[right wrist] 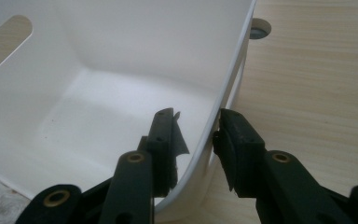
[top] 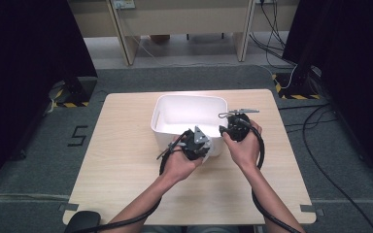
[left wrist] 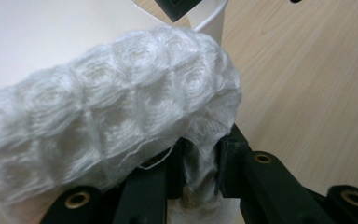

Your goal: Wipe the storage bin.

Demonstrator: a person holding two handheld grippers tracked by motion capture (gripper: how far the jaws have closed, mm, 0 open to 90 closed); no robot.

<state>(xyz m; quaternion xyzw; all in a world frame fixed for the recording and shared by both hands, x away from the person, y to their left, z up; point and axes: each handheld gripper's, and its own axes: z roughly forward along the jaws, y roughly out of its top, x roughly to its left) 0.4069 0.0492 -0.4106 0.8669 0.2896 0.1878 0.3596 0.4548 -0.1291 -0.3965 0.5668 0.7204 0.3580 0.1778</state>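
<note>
The left claw (left wrist: pixel 200 168) pinches a white waffle-weave cloth (left wrist: pixel 107 116) at the near wall of the white bin (top: pixel 187 114), mid-counter; the right claw (right wrist: pixel 198 140) straddles the bin's right wall, steadying it.

Light wood tabletop (top: pixel 126 160), rounded corners, standing on grey floor (top: pixel 39 160). White rectangular bin (top: pixel 167 131) sits on it, slightly past centre.

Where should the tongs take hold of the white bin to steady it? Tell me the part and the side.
Grip the white bin by its thin upright side wall, coming down from above so the tongs straddle the rim, one jaw inside, one outside. The right tongs already sit this way.
</note>
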